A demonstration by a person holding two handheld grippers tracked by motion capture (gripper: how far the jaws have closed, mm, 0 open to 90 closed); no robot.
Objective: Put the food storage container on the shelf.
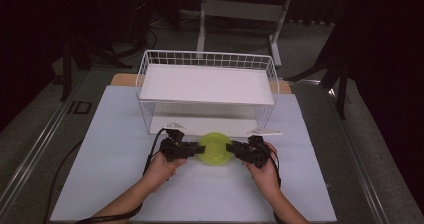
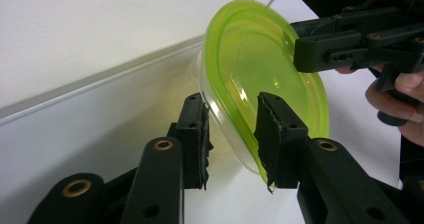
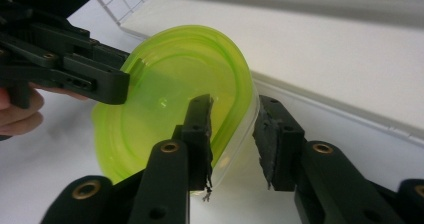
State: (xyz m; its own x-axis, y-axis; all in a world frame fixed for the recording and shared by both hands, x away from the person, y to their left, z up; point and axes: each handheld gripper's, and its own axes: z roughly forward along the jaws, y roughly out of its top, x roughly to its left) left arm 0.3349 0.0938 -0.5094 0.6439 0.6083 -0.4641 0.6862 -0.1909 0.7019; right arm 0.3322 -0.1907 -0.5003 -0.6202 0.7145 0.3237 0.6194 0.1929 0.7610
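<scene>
Nearest the person, both hands come in from the bottom of the high view, each holding a tool out toward the middle of the table (image 1: 115, 184). The left gripper (image 1: 195, 148) and the right gripper (image 1: 231, 147) meet a lidded clear container with a green lid (image 1: 215, 148) from opposite sides, which looks like a shared hold meant to keep it level while it is carried.

In the left gripper view the jaws straddle the container's rim, one black pad on the clear wall and the other on the green lid (image 2: 260, 69), pinching that edge. The right gripper view shows the same on the opposite side: its jaws close over the lid edge and the tub wall (image 3: 235, 149), with the other tool's jaw on the far rim. Gripping at the rim probably holds lid and tub together.

The container sits just in front of the white wire rack (image 1: 207, 91), at the mouth of its lower shelf (image 1: 200, 124), so that shelf seems the likely destination. The upper shelf (image 1: 205, 83) lies farther back.
</scene>
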